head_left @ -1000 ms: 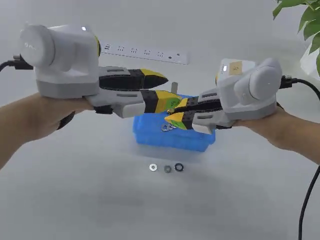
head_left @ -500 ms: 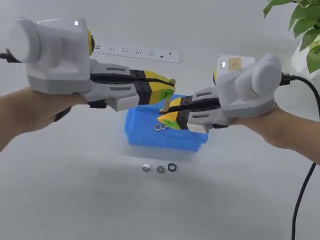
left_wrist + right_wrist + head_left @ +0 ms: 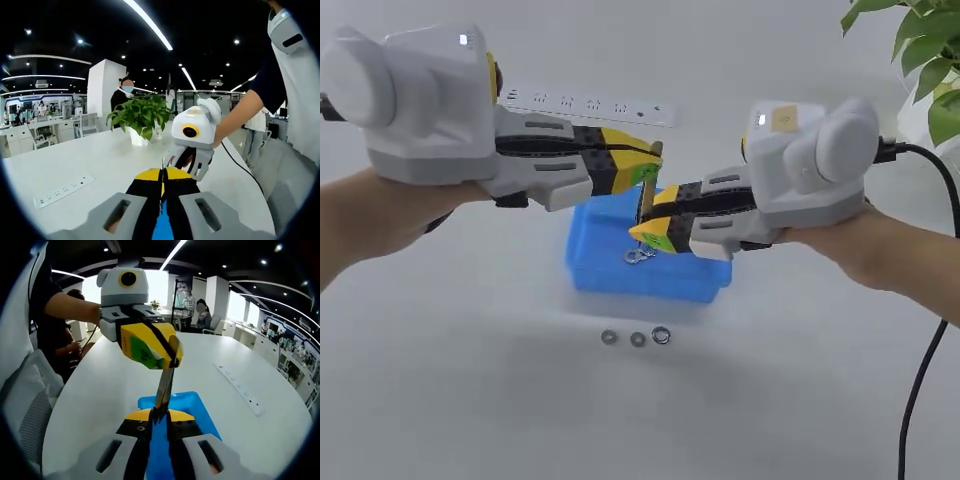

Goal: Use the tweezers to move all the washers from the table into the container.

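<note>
Head view has our left gripper (image 3: 645,165) and right gripper (image 3: 645,232) both pinching the tweezers (image 3: 647,197), the left on the top end and the right lower down, just above the container (image 3: 610,280). Three washers (image 3: 637,338) lie on the table (image 3: 470,400) below the right gripper, nearer us. We judge we should seat the tweezers firmly in one gripper before reaching down for them

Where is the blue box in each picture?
Head view: the blue box sits in the middle, under the jaws.
Left gripper view: the blue box is a sliver at the bottom, between the jaws.
Right gripper view: the blue box is at lower middle, beyond the jaws.
Shared landmark: the white power strip.
</note>
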`<state>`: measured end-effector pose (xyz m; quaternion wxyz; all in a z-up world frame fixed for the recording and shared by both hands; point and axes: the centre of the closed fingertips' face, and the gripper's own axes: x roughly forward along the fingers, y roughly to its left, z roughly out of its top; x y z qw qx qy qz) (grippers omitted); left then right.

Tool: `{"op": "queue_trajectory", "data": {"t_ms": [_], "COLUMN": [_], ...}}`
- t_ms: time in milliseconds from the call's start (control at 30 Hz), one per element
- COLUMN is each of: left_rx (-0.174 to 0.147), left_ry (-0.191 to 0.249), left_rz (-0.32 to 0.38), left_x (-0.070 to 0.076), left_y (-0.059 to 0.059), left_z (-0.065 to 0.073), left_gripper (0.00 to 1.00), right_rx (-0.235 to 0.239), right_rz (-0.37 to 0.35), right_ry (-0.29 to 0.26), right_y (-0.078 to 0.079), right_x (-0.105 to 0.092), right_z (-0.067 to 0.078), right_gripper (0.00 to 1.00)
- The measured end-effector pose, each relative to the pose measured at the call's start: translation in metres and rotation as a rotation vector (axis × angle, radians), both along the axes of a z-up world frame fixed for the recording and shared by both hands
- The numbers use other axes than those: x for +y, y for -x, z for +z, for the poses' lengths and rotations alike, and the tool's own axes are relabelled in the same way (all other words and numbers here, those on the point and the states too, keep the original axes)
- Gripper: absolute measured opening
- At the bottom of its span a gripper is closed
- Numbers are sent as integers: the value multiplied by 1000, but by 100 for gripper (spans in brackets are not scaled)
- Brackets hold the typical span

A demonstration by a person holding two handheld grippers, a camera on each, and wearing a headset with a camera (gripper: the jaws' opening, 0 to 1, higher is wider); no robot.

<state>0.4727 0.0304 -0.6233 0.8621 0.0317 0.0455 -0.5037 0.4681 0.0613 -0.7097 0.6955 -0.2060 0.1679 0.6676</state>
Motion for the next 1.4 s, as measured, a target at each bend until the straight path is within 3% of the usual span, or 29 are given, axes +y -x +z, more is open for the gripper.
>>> {"op": "queue_trajectory", "data": {"t_ms": [167, 233, 500, 833, 1033, 1200, 1400], "left_rx": [-21, -26, -40, -48, -46, -47, -27], "left_ry": [-17, -33, -37, -3, 15, 17, 29], "left_rz": [14, 24, 35, 53, 51, 65, 68], "left_x": [-4, -4, -1, 10, 10, 12, 12], "left_y": [-2, -3, -5, 0, 9, 20, 39], "left_z": [3, 1, 4, 14, 18, 17, 11], "left_gripper": [4, 4, 4, 4, 4, 4, 4], "right_rx": [6, 31, 34, 40, 46, 10, 18], "right_rz": [-26, -34, -45, -111, -151, -192, -216], "right_ry": [-8, -18, -21, -47, -71, -59, -79], "right_y": [-3, -1, 0, 1, 5, 7, 21], "right_x": [1, 2, 2, -15, -30, -45, -58], "right_z": [4, 6, 8, 14, 21, 21, 24], "right_gripper": [14, 16, 20, 25, 27, 36, 45]}}
